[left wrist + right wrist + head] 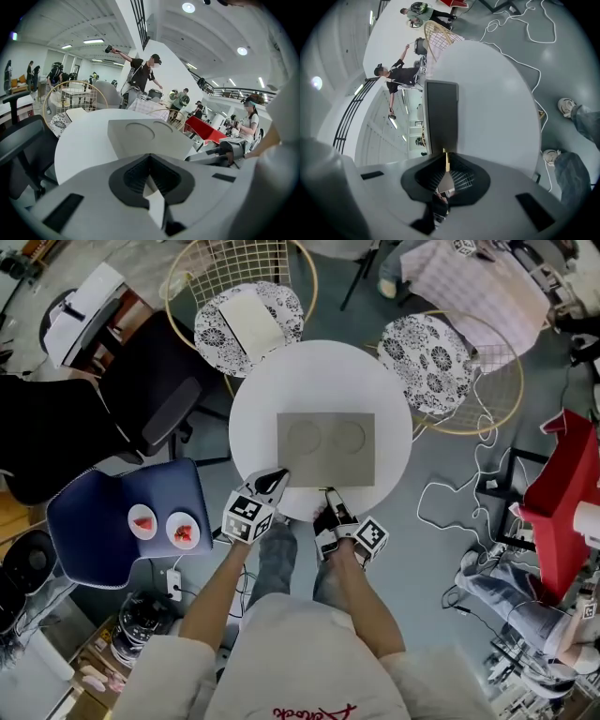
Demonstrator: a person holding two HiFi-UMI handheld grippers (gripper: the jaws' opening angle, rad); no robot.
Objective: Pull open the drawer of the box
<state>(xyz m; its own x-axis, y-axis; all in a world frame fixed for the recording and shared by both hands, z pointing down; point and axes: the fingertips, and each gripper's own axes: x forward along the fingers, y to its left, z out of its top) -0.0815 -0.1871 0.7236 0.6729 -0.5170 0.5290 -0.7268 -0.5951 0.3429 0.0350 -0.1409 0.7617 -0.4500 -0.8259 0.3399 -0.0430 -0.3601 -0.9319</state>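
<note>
Box sits mid-surface, drawer looks shut; right tongs pinch the thin gold tab at its front, left tongs pressed together, empty, by its near-left corner, so I'd pull straight back, level, left bracing the box.

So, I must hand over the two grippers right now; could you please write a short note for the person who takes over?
The left gripper has its jaws together and holds nothing. It sits at the near left corner of the flat grey rectangular box; whether it touches cannot be told.
The right gripper is shut on the thin gold pull tab at the dark drawer front.
The box lies in the middle of the round white table.
Done: the tab is gripped.
Left: the drawer is not yet pulled out. Probably pull the tab straight toward you.
</note>
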